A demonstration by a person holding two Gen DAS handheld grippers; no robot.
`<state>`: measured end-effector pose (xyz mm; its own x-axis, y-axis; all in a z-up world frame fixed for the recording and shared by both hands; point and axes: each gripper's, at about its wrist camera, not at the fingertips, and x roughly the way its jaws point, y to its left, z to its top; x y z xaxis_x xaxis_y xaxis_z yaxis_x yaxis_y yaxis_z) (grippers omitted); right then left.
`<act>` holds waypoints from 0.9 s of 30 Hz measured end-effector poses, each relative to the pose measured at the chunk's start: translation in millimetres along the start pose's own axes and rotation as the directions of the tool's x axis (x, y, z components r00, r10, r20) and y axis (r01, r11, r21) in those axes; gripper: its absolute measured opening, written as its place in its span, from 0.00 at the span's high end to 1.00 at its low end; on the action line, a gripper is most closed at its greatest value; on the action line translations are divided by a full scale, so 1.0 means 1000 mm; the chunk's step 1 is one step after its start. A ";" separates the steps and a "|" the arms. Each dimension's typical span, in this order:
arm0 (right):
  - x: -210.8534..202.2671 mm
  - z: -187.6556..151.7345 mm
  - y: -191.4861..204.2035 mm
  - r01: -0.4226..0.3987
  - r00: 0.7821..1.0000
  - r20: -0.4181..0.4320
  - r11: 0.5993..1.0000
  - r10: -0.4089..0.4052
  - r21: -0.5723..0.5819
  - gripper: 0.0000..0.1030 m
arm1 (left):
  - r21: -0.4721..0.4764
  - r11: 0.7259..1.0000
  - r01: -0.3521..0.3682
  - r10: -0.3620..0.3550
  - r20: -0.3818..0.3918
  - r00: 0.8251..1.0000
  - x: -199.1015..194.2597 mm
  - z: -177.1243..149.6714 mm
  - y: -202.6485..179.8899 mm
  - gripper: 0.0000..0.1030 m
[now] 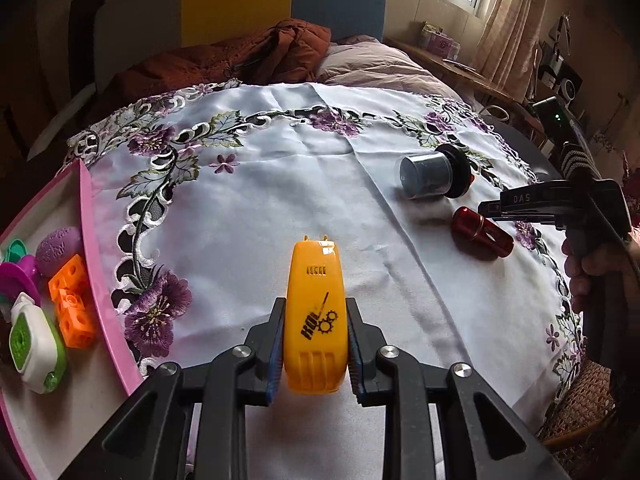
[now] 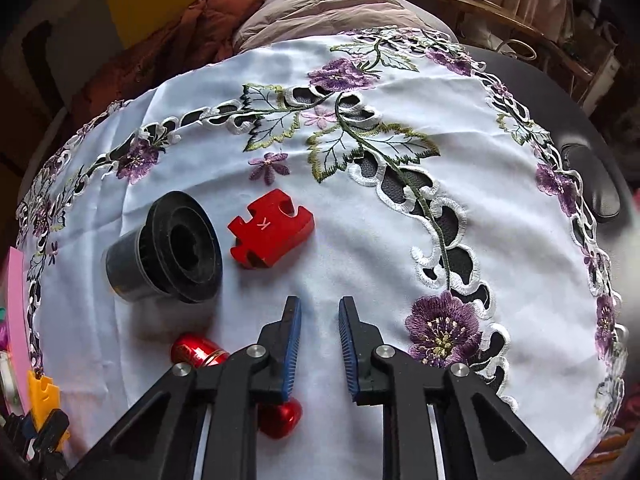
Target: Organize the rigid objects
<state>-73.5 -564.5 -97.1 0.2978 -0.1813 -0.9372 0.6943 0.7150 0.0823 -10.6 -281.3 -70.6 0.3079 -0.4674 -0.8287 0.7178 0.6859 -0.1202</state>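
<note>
Yellow plastic toy [image 1: 314,316] sat pinched in your left claw [image 1: 314,334], raised above the white embroidered cloth [image 1: 280,184] on the surface, with the pink tray [image 1: 90,240] of toys at its left. Your right claw [image 2: 319,340] stood drawn in with nothing between its pads, above the red cylinder [image 2: 276,420], near the red puzzle block [image 2: 270,232]
</note>
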 end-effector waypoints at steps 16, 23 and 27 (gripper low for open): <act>-0.015 0.015 0.014 -0.018 0.992 0.127 1.000 0.019 -0.012 0.56 | -0.039 0.999 0.026 -0.025 0.006 1.000 -0.013 -0.006 0.010 0.75; 0.009 0.030 0.017 -0.060 0.993 0.104 0.997 0.056 0.038 0.44 | -0.051 0.998 0.025 -0.025 0.004 1.000 -0.017 -0.007 0.015 0.75; 0.016 0.031 0.020 -0.040 0.995 0.097 0.999 0.038 0.015 0.48 | -0.053 0.998 0.022 -0.022 0.002 1.000 -0.018 -0.008 0.016 0.75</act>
<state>-34.6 -573.8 -100.4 0.3863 -0.2185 -0.8961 0.6915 0.7115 0.1246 -9.2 -257.7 -61.9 0.2936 -0.4835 -0.8246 0.6899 0.7043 -0.1673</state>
